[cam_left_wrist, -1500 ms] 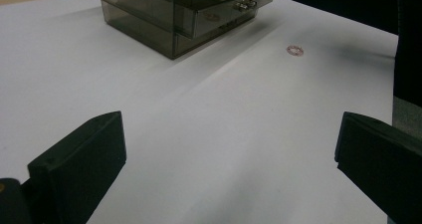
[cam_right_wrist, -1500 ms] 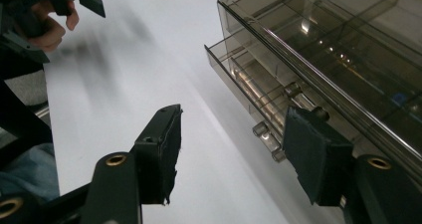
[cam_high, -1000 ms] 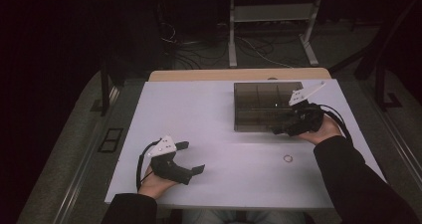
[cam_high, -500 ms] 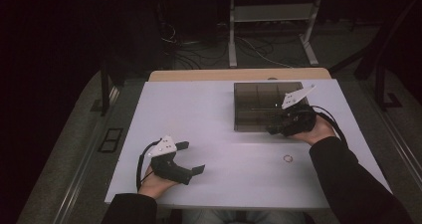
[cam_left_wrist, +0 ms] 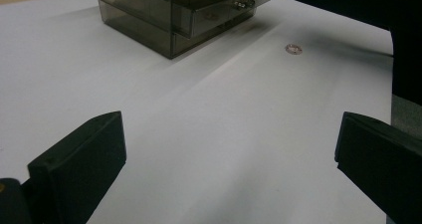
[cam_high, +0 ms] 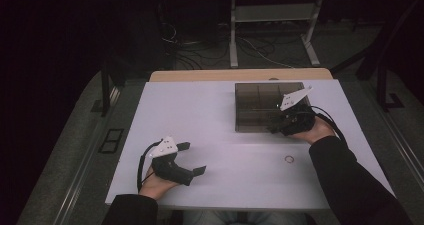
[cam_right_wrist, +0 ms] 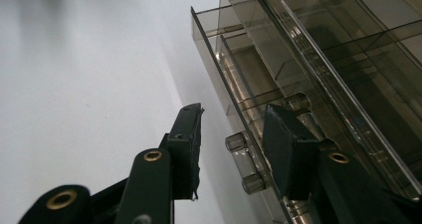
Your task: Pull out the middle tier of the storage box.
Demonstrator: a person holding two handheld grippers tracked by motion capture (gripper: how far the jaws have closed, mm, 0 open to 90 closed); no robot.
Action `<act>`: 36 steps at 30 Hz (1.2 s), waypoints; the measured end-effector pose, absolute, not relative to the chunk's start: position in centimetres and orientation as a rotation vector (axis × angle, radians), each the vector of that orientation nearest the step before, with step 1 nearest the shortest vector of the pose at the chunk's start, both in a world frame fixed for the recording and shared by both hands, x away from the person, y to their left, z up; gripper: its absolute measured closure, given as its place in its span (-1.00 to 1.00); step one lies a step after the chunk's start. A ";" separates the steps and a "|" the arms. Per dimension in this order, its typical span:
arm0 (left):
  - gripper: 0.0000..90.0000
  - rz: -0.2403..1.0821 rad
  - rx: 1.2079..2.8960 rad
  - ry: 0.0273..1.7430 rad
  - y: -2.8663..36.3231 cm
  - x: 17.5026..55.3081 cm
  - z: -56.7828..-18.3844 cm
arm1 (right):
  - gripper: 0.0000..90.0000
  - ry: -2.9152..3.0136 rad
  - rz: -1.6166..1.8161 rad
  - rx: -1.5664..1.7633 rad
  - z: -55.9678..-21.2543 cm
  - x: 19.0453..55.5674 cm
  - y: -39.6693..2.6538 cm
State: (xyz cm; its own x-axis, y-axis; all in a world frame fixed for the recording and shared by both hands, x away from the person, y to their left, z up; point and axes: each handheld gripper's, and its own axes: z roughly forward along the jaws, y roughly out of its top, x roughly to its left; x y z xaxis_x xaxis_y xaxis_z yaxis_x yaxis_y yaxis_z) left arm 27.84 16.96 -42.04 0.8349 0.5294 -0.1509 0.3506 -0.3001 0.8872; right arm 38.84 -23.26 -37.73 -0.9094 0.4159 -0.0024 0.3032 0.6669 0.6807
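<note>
A smoky clear drawer box stands on the white table at the back right. My right gripper is at its front. In the right gripper view its jaws have just been closing around a clear drawer handle. The handle lies between them, with a gap still showing on the left side. That drawer front stands slightly out from the box. My left gripper rests open near the front left, with nothing between its fingers. A small ring lies on the table.
In the left gripper view the box is far ahead and the ring lies to its right. A dark sleeve crosses the table's right front. A wooden strip edges the back. Cables and a stand lie on the floor behind.
The right gripper has shifted slightly along the front of the box. The left gripper has stayed where it was.
</note>
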 end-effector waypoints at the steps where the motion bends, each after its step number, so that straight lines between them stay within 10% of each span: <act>1: -1.00 0.204 1.919 0.656 17.0 27.8 -42.0 | 0.31 2.722 1.068 0.583 -37.8 38.9 -23.3; 36: -1.00 0.202 1.919 0.655 16.9 27.8 -42.1 | 0.74 2.810 1.132 0.646 -39.3 41.3 -24.0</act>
